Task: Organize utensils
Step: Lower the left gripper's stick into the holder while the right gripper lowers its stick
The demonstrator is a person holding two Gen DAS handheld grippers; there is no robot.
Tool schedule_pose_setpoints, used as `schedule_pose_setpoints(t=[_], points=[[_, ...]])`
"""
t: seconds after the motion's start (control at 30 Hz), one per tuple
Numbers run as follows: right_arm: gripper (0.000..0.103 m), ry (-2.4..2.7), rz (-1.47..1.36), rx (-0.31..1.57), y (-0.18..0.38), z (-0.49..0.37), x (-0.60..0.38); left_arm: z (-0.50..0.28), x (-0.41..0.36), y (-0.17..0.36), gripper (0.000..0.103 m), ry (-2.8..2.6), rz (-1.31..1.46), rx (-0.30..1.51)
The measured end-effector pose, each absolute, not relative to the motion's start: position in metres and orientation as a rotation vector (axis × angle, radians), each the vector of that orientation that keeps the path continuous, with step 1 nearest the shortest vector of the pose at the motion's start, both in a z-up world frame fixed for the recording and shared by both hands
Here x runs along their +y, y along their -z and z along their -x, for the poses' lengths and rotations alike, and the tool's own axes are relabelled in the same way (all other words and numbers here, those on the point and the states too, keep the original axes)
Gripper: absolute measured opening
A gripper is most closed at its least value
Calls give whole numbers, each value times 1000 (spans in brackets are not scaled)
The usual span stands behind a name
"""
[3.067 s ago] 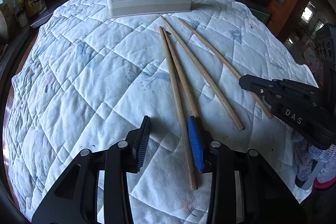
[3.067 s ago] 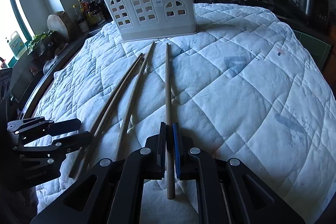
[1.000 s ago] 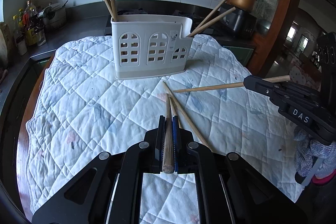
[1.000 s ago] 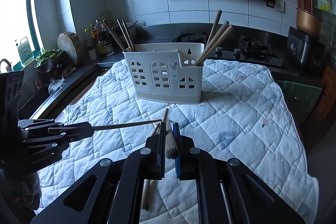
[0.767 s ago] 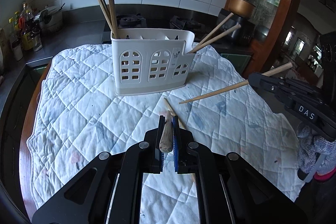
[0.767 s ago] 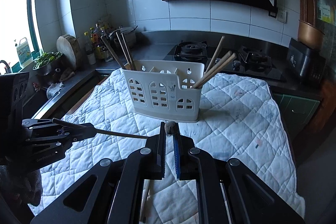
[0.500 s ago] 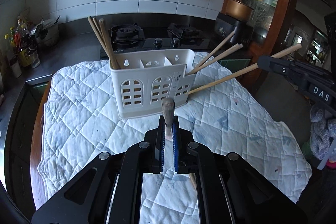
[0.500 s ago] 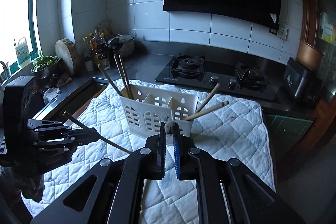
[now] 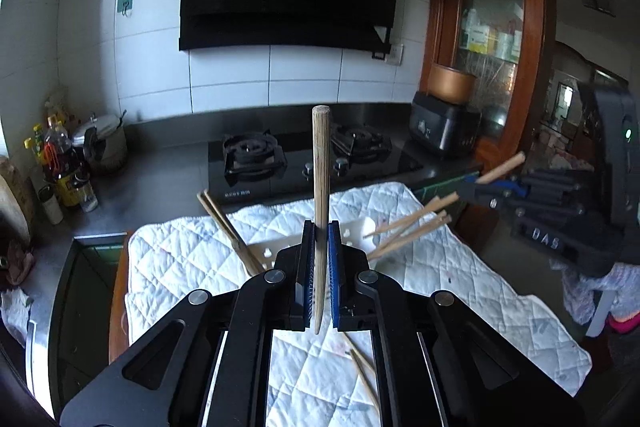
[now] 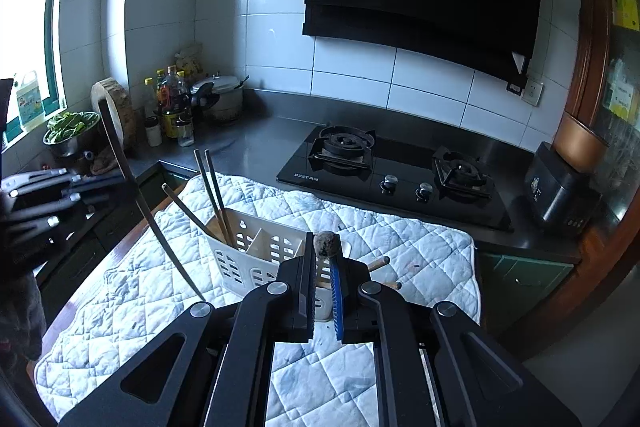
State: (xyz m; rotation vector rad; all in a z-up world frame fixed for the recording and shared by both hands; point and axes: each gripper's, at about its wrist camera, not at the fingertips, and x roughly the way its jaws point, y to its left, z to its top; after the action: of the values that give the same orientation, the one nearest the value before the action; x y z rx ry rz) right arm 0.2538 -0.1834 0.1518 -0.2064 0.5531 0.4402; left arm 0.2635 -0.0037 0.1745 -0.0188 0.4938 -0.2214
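Step in hand: carry to the holder. Left gripper [image 9: 319, 281], bottom centre of its view, is clamped on a chopstick [image 9: 321, 195] standing near upright between the pads. Right gripper [image 10: 322, 287] is clamped on a second chopstick [image 10: 327, 245], seen end-on at the jaw tips. White utensil holder [image 10: 256, 247] sits mid-frame on the quilted cloth [image 10: 420, 247], mostly hidden behind the jaws, with chopsticks already in its compartments. Two loose chopsticks [image 9: 362, 367] lie on the cloth, lower centre. Next: likely tip each stick point-down over an open compartment, then release.
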Motion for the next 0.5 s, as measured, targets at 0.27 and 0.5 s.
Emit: schedule_pose_setpoints(t=[0.27,0.5], points=[[7,-426,191,604,-133,-281,-179,-302,-1,-202,5,144,27,408],[7,-443,182,646,-115,-298,-175,-343,8,-176,5,107,79,466]])
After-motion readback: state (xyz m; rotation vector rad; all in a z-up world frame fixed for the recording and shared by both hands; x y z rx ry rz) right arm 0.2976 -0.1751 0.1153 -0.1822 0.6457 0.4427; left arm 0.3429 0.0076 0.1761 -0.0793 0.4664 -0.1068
